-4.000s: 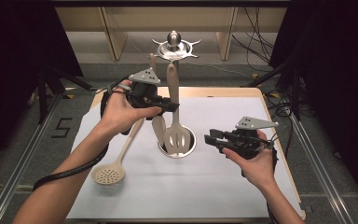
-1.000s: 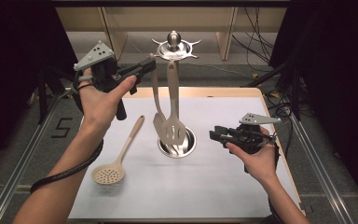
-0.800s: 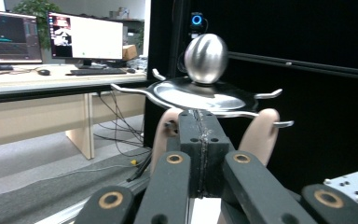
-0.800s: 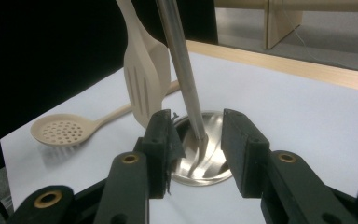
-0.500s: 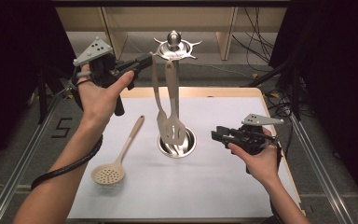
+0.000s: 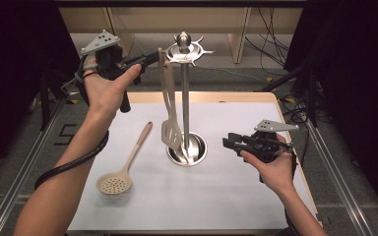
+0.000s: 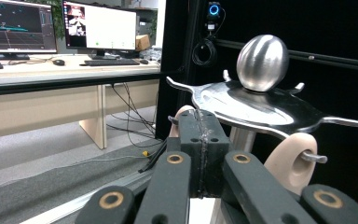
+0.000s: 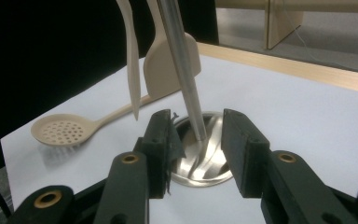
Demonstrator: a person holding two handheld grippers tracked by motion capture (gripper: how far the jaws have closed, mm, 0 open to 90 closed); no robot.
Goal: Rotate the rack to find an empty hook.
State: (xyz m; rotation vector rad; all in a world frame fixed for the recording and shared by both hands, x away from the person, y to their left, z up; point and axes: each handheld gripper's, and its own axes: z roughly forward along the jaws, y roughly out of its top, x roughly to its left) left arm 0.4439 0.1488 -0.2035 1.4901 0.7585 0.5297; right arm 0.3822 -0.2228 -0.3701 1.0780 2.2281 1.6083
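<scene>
The left gripper (image 6: 153, 56), jaws pressed together and empty, sits at nine o'clock of the rack top (image 6: 183, 50). A spatula (image 6: 169, 105) hangs from the rack's hook at nine o'clock. The right gripper (image 6: 228, 142), jaws spread and empty, waits at three o'clock of the rack base (image 6: 199, 150). A slotted spoon (image 6: 123, 164) lies at eight o'clock.

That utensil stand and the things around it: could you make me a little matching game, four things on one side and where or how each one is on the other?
Things:
1. skimmer spoon
2. slotted spatula
3. left tongs
4. right tongs

States:
A. hanging from a hook of the utensil stand
B. open, low beside the stand's round base
C. lying flat on the white mat
D. shut, raised by the top of the stand

Pairs: 1-C, 2-A, 3-D, 4-B
</scene>
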